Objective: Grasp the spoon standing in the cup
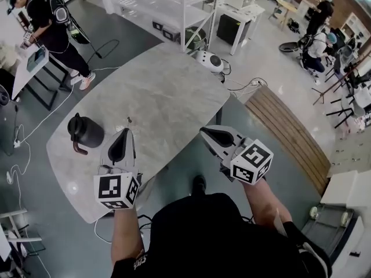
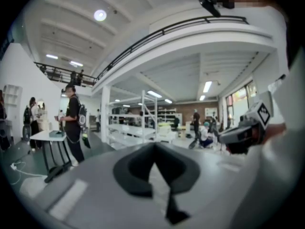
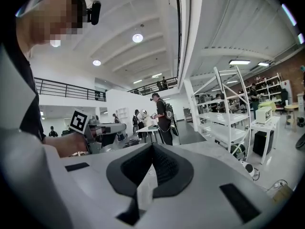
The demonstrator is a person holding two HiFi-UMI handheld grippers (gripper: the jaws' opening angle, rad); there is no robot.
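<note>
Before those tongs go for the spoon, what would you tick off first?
1. Cup found: ok. A dark cup stands near the table's left edge.
2. Spoon seen in it: cannot tell from the head view.
3. Tongs empty: ok. Nothing sits between the jaws of the left tongs or the right tongs.
4. Tongs open for a grasp: not ok. Both pairs are shut.
5. Cup in a gripper view: not ok. Neither view shows it.

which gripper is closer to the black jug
The left gripper, just beside the black jug; the right gripper is well off to the other side.
</note>
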